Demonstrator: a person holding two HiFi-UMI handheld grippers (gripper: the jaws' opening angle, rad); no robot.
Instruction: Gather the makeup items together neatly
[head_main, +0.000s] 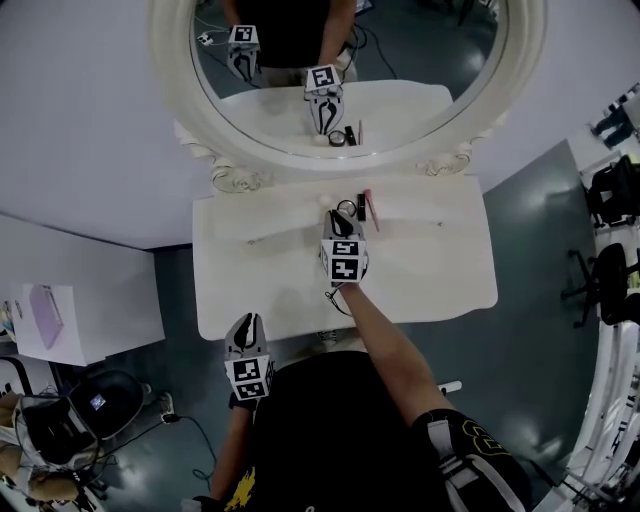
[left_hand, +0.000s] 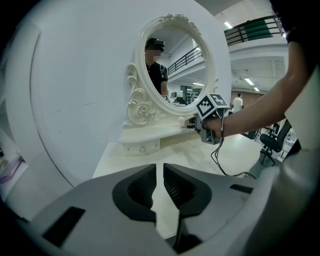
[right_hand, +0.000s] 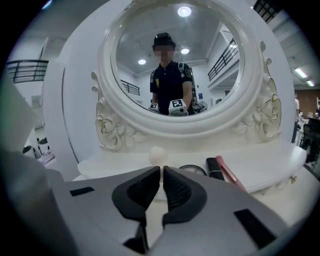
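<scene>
White table (head_main: 440, 270) with an oval mirror (head_main: 350, 60) at its far edge. The makeup lies on a low shelf (right_hand: 270, 162) just under the mirror.

From left to right the row is a pale sponge (right_hand: 157, 155), a round compact (right_hand: 192, 169), a black lipstick (right_hand: 215, 168) and a pink tube (right_hand: 230, 175). All four sit close together. The lipstick and tube are just beside each other, though I cannot tell whether they touch.

The lipstick lies flat with its long axis running near to far. The tube lies the same way, and its near end leans a little to the right.

The right tool (head_main: 340, 218) reaches over the middle of the table, with its tips at the near side of the row, pointing far towards the mirror. Its jaws are almost together, with only a thin slit between them, and grip nothing. The sponge shows beyond the slit, not in it.

The left tool (left_hand: 160, 172) is back at the table's near left edge, close to the person's body. Its jaws are likewise nearly closed and empty.

The right gripper view lays out the whole row clearly. In the head view the right tool covers the near ends of the items, and the sponge is only a faint pale spot. The head view alone shows both tools at once, and the items again reflected in the mirror. The left gripper view shows the right tool from the side, in a hand at the shelf front, but the items there are too small to tell apart.
</scene>
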